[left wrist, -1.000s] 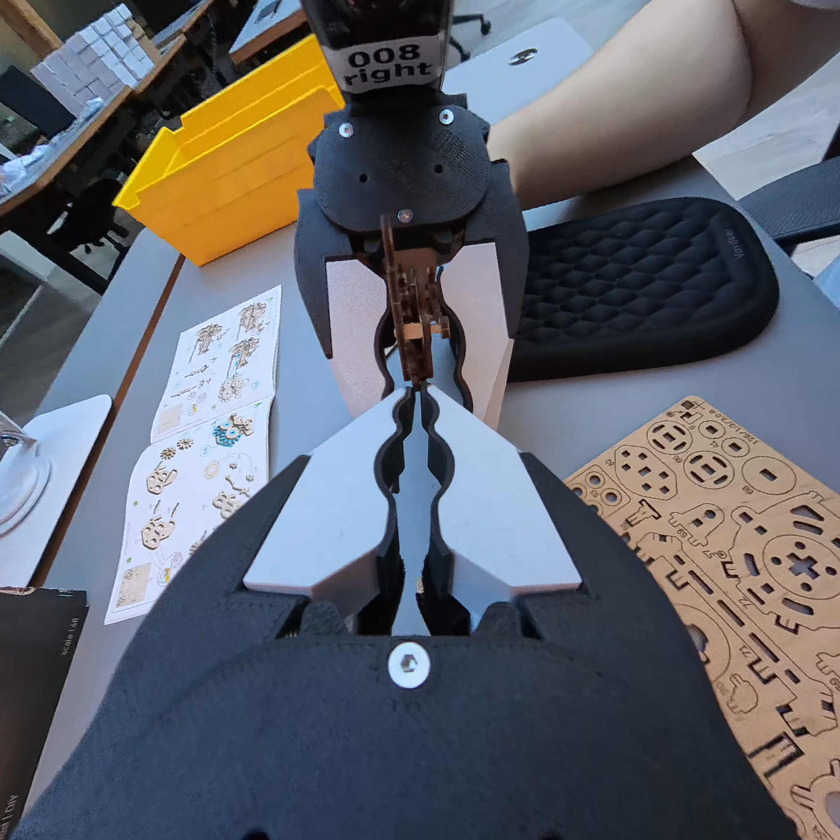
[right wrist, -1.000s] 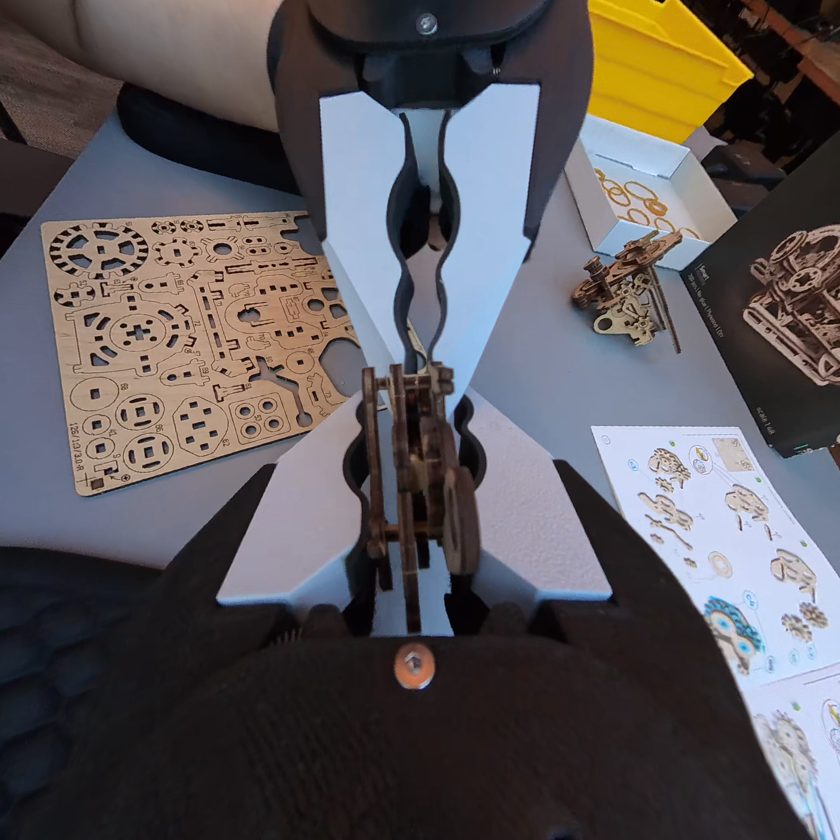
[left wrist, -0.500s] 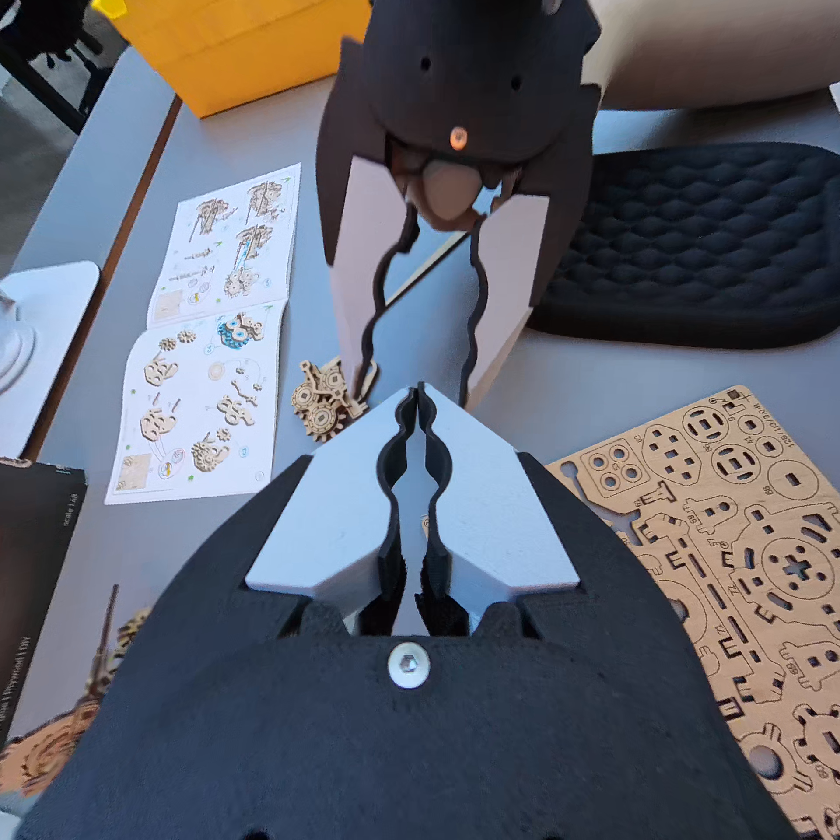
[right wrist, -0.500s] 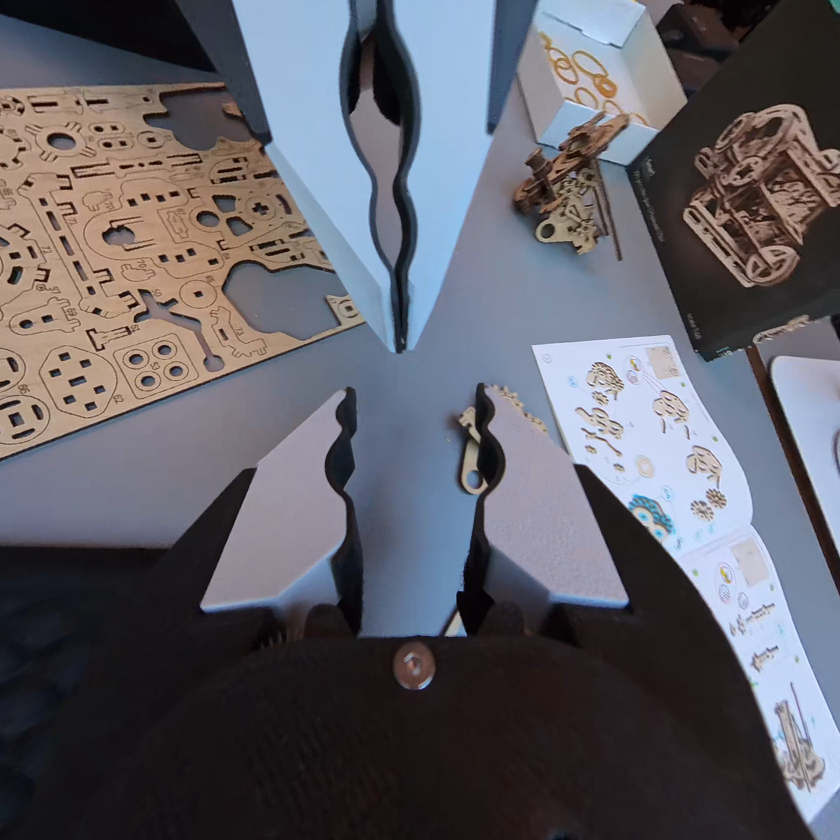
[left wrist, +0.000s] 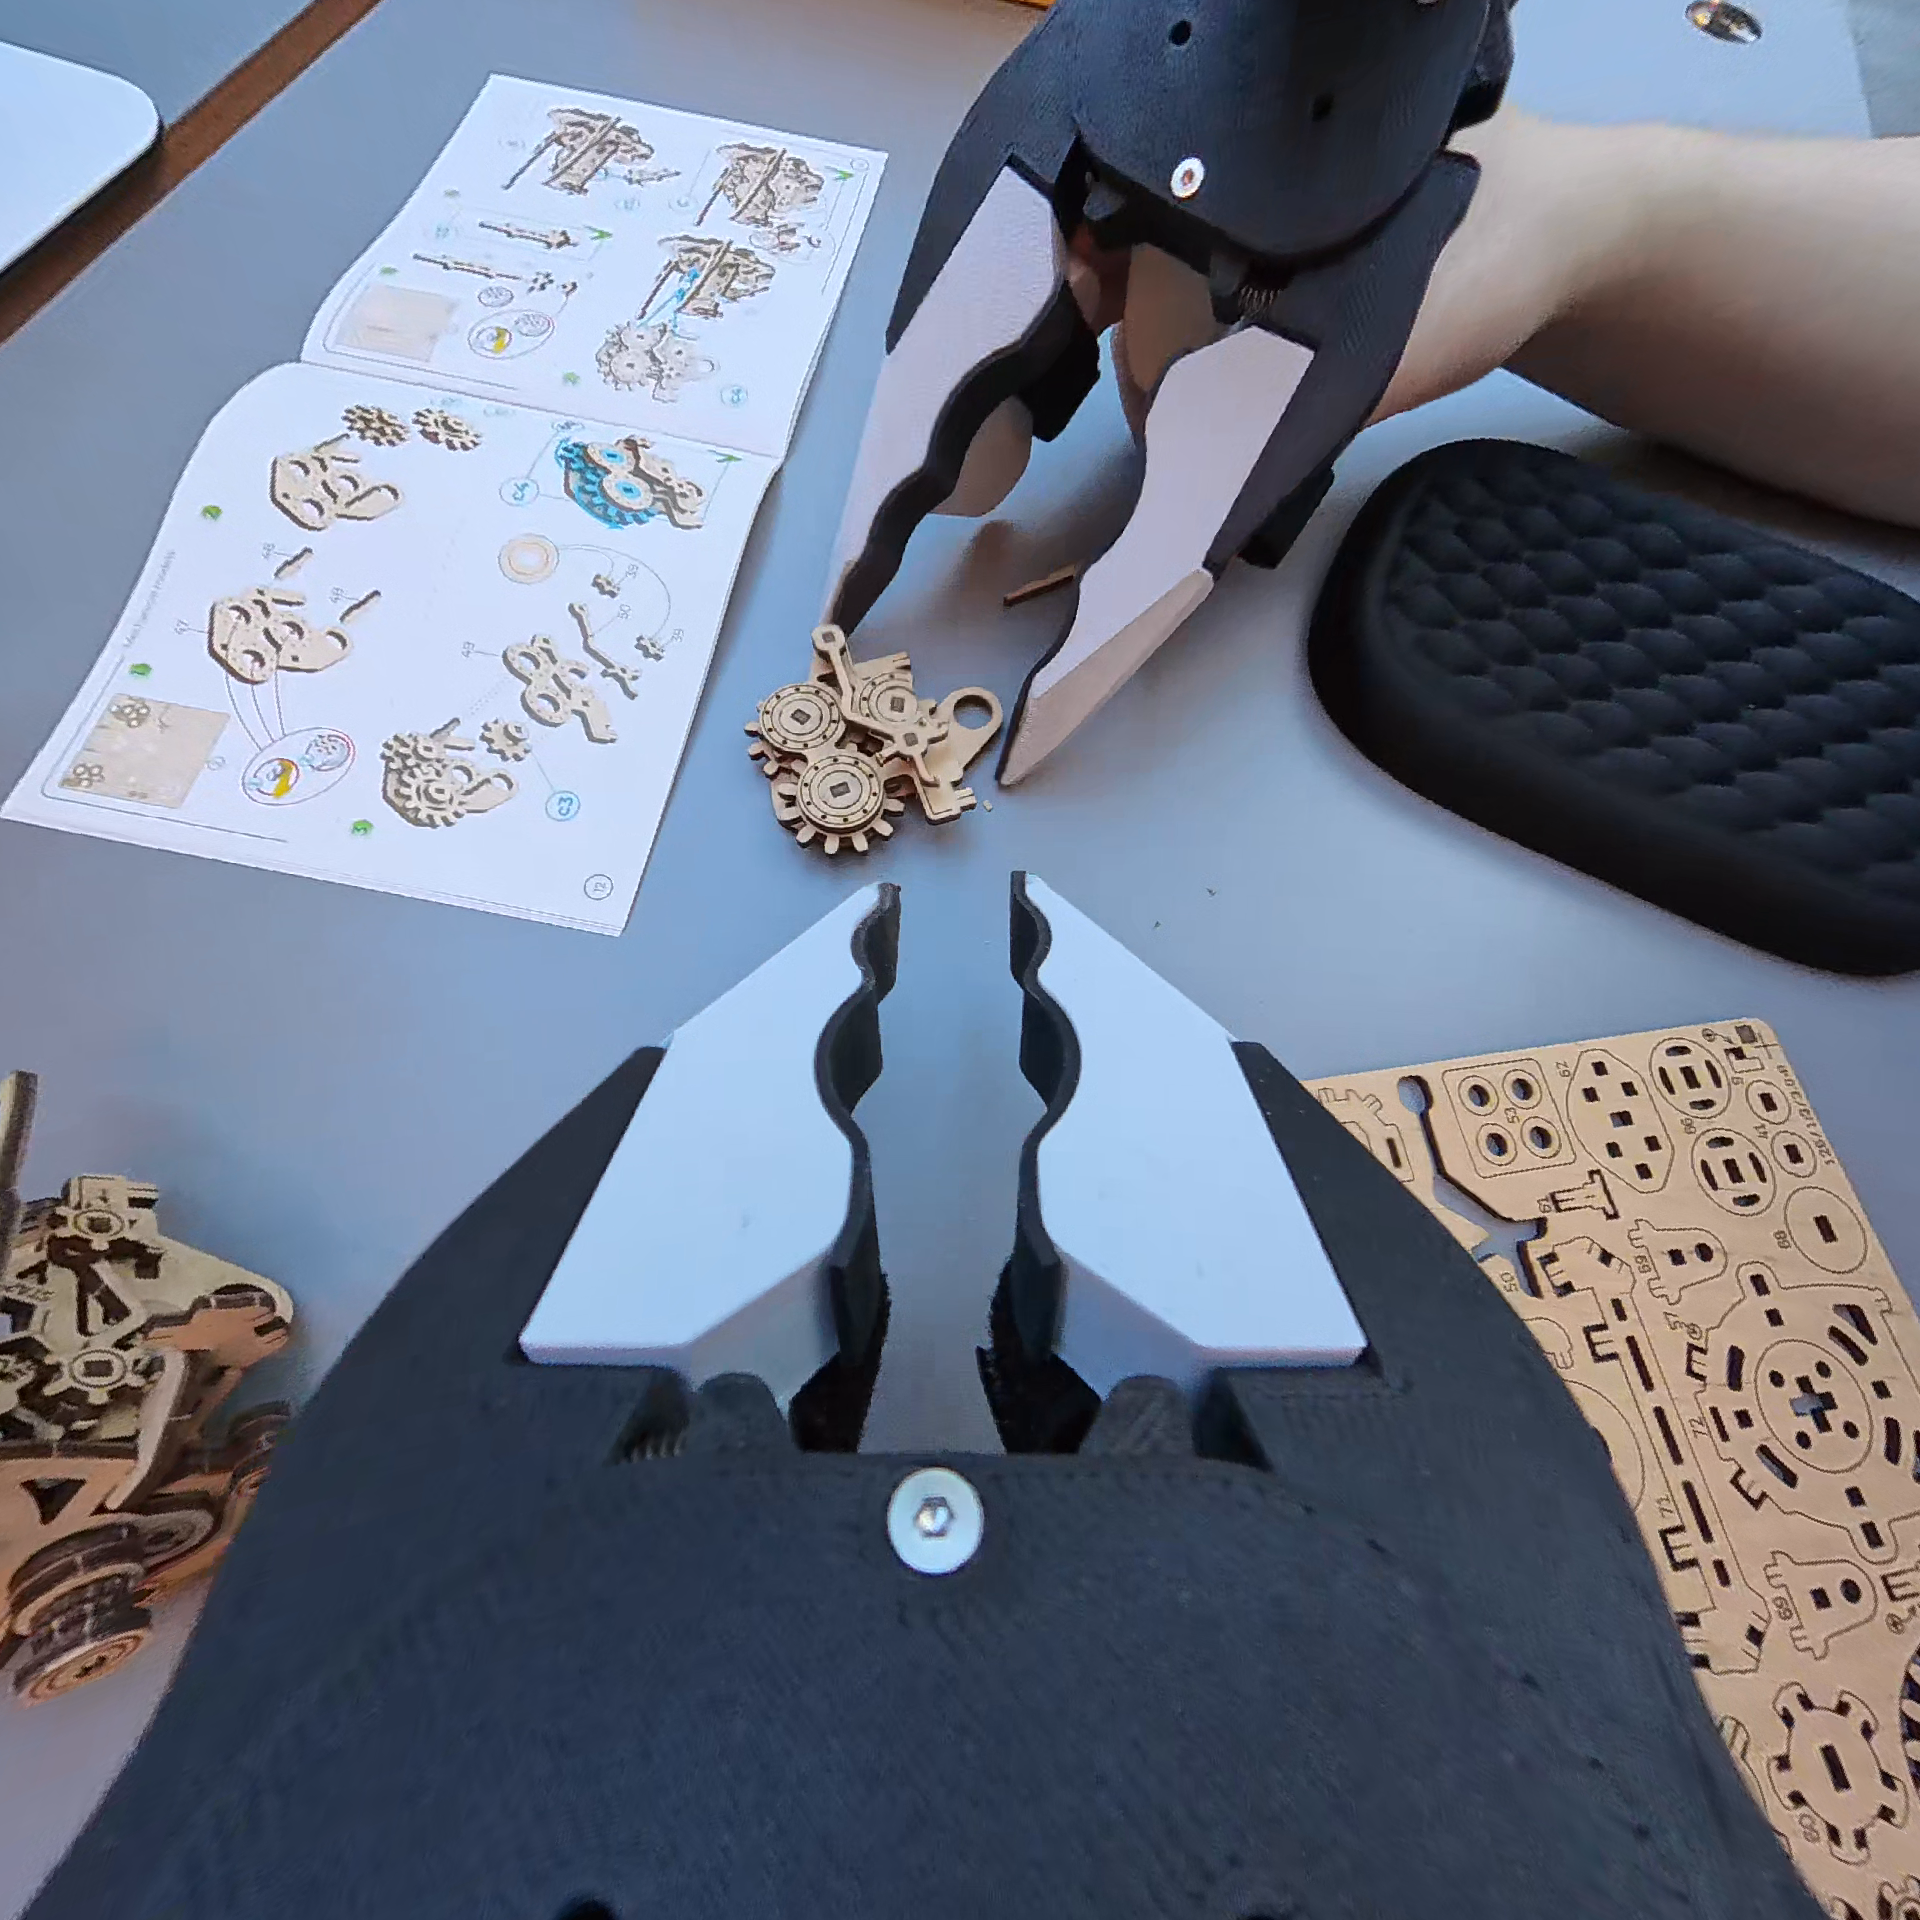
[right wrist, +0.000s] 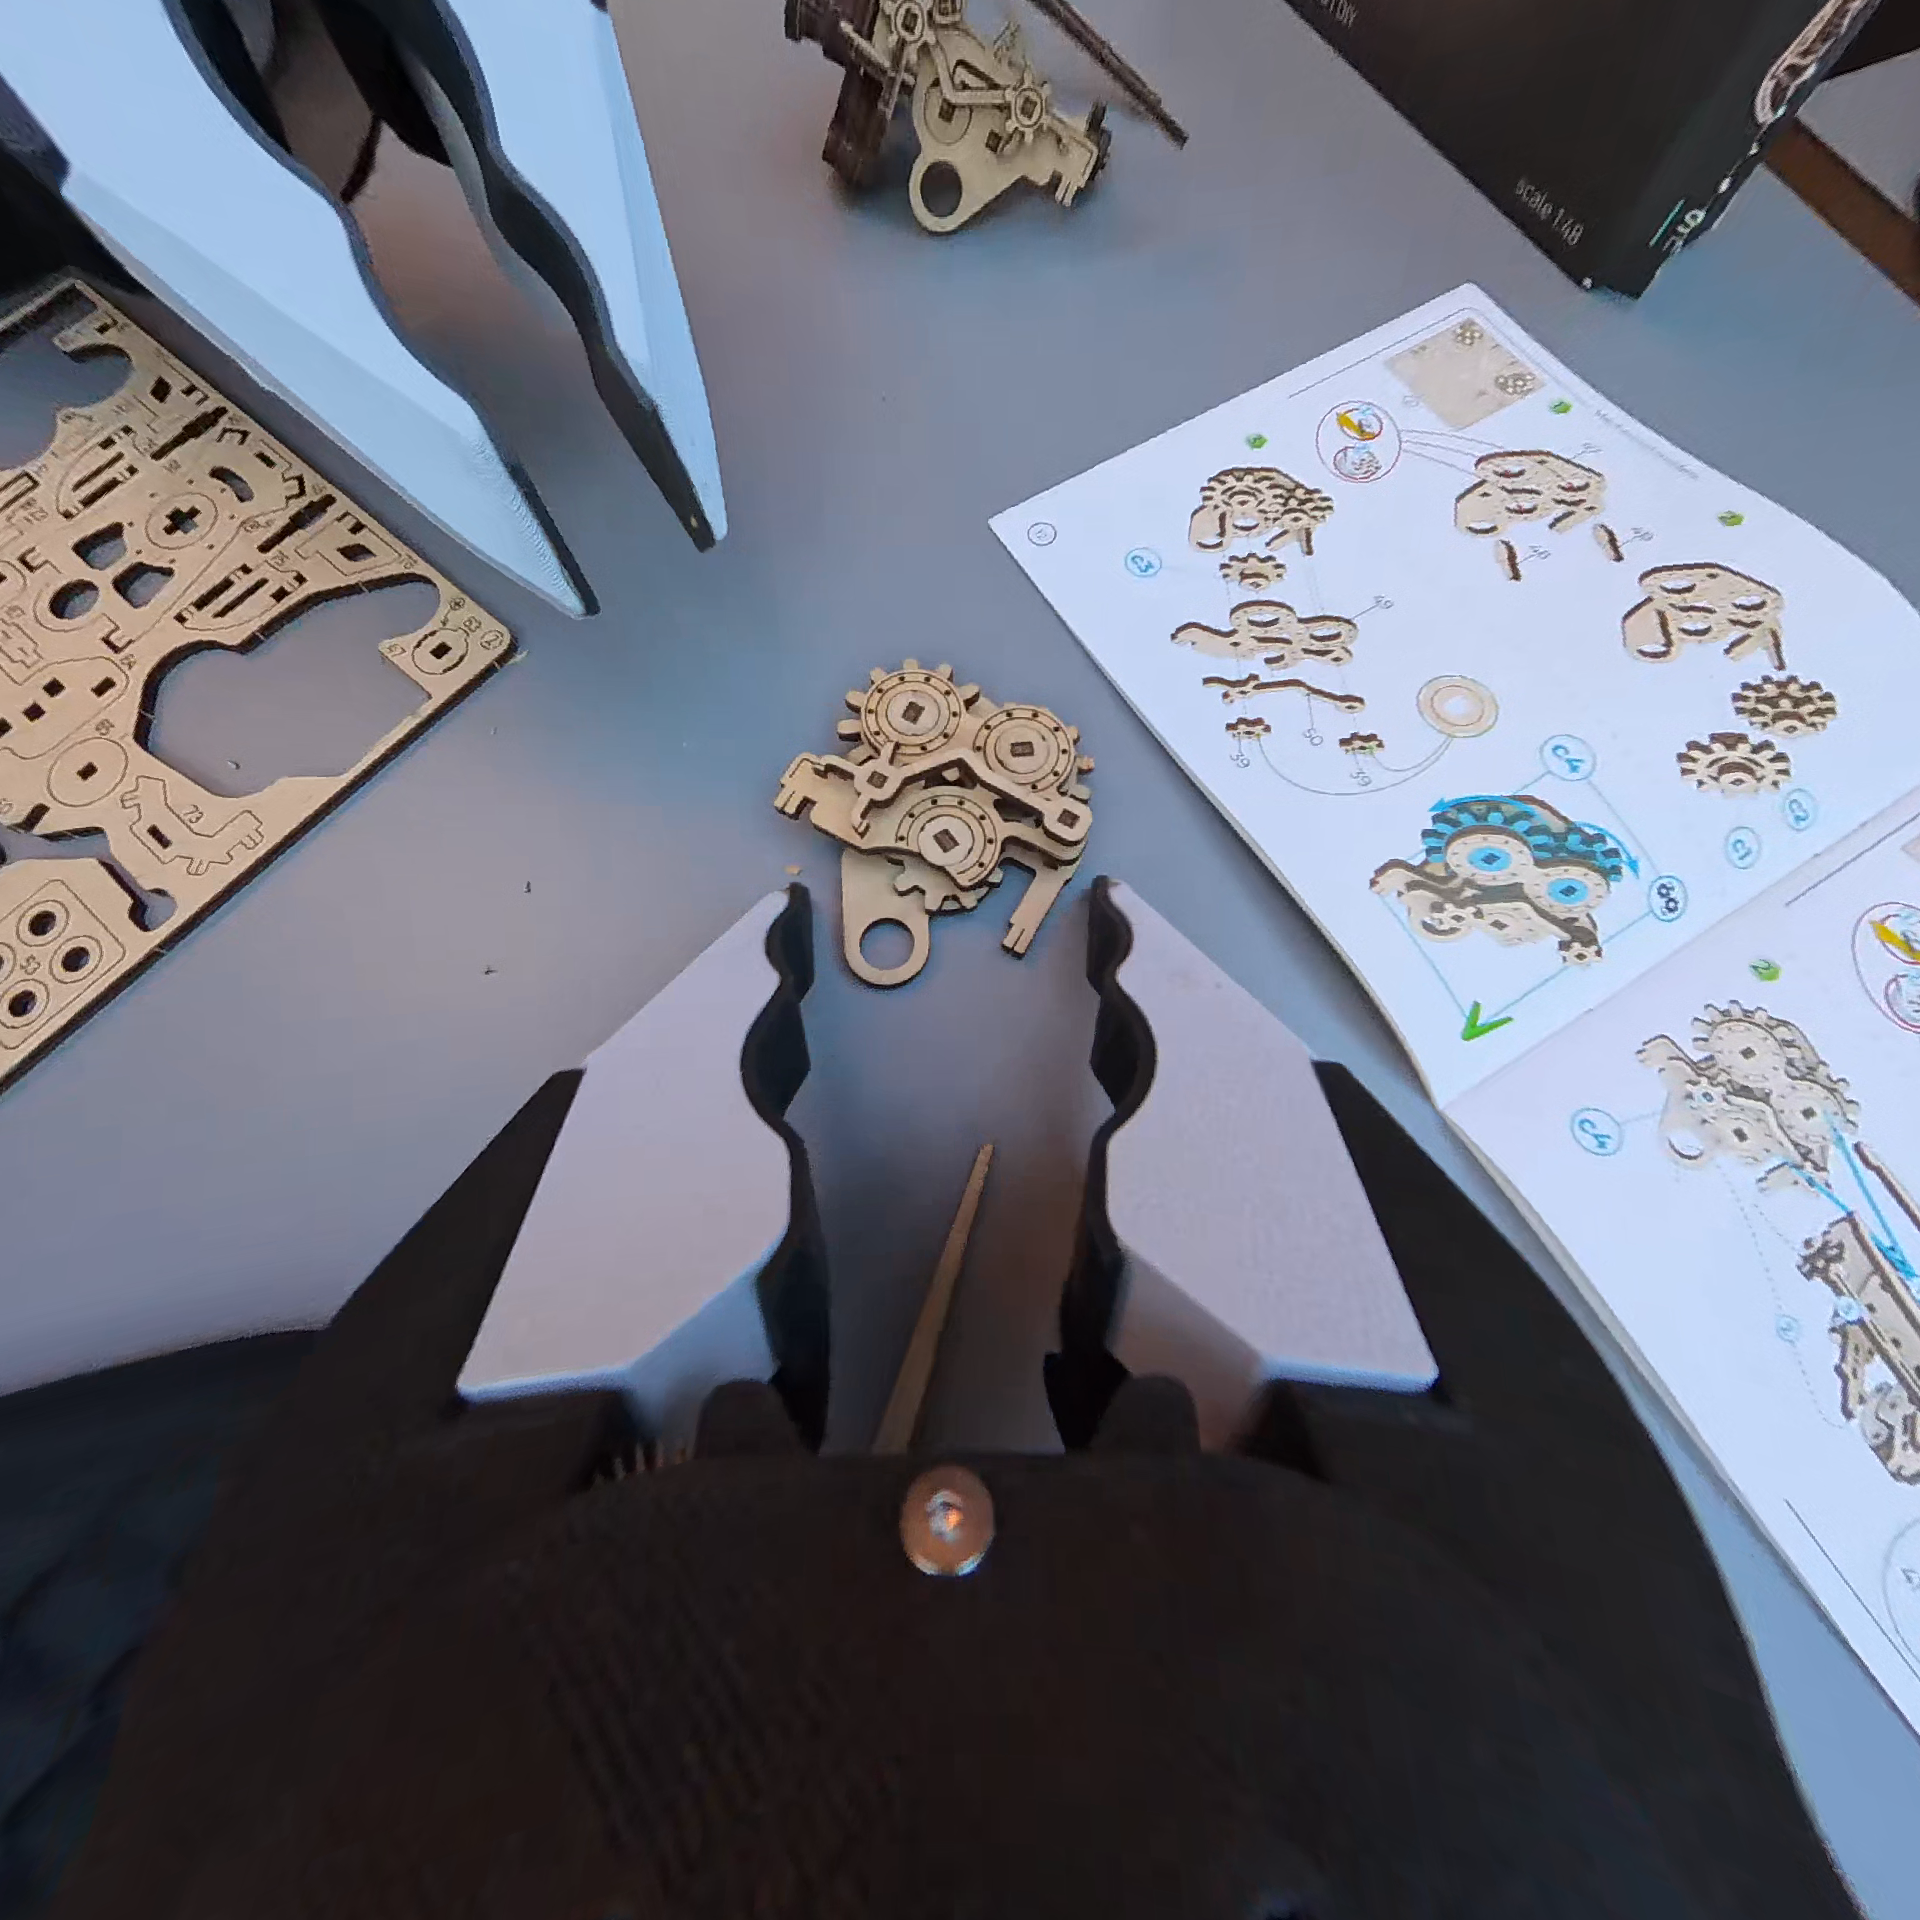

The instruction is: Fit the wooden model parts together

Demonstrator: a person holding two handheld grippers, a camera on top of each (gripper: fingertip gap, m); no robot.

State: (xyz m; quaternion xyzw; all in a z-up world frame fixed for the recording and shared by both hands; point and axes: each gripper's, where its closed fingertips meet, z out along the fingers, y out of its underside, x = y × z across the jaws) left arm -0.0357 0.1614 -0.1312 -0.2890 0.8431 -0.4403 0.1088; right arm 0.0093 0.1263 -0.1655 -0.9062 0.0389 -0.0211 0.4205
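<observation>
Place: a hobby or office work desk
Surface: grey table
Paperwork: open instruction booklet
Materials: laser-cut plywood sheet, dark kit box
Builds: 1 gear assembly, 1 larger wooden model
Comfort: black quilted pad
</observation>
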